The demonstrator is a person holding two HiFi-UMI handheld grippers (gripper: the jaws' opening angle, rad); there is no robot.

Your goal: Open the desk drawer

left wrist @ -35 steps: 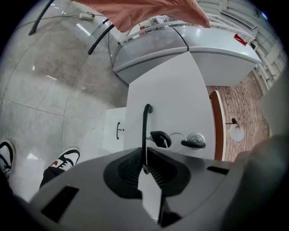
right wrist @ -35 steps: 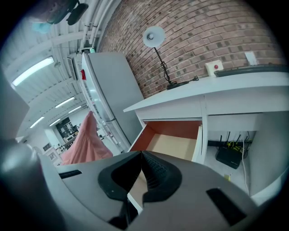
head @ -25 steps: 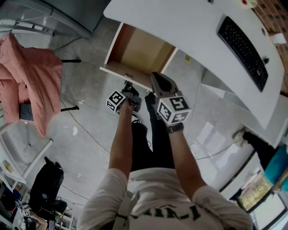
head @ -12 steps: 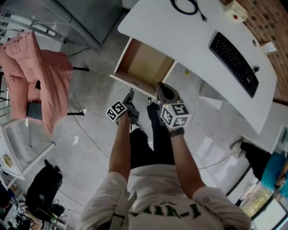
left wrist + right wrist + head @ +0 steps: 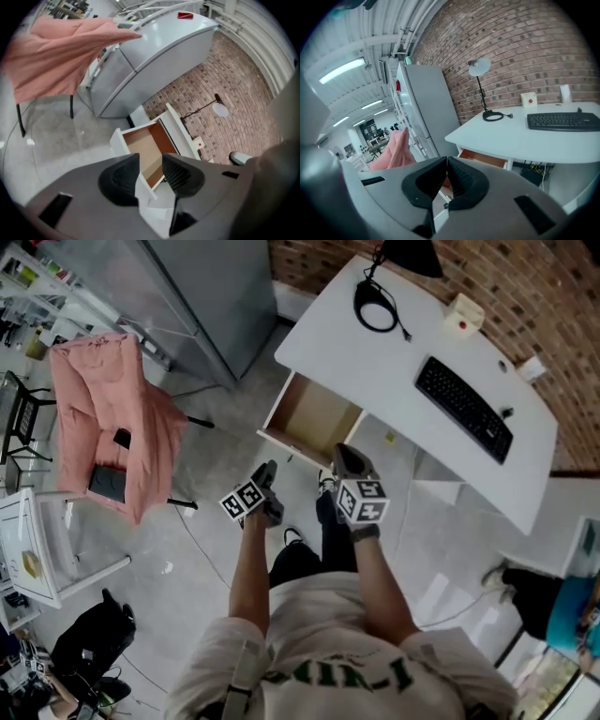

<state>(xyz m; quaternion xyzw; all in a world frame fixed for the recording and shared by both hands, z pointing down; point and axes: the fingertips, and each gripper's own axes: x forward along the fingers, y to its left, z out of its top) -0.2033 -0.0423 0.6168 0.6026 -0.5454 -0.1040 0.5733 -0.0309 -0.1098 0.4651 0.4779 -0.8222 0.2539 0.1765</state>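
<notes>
The white desk (image 5: 394, 362) has its drawer (image 5: 314, 418) pulled out, the bare wooden inside showing. My left gripper (image 5: 267, 479) hangs a little short of the drawer front and touches nothing. In the left gripper view the left gripper (image 5: 150, 159) is open; its jaws have just been opening, and only the distant drawer (image 5: 145, 145) shows through the gap. My right gripper (image 5: 345, 463) is beside it, in front of the drawer's right corner. In the right gripper view the right gripper (image 5: 446, 161) is shut, pads together on nothing, above the drawer (image 5: 483, 159).
On the desk lie a black keyboard (image 5: 464, 409), a coiled lamp cable (image 5: 375, 310) and a small white box (image 5: 461, 313). A chair draped in pink cloth (image 5: 103, 418) stands left, a grey cabinet (image 5: 197, 287) behind it, a black bag (image 5: 89, 634) on the floor.
Both grippers have risen and drawn back from the drawer front. The left gripper, close to the front edge a second ago, now stands apart from it. The drawer stays pulled out.
</notes>
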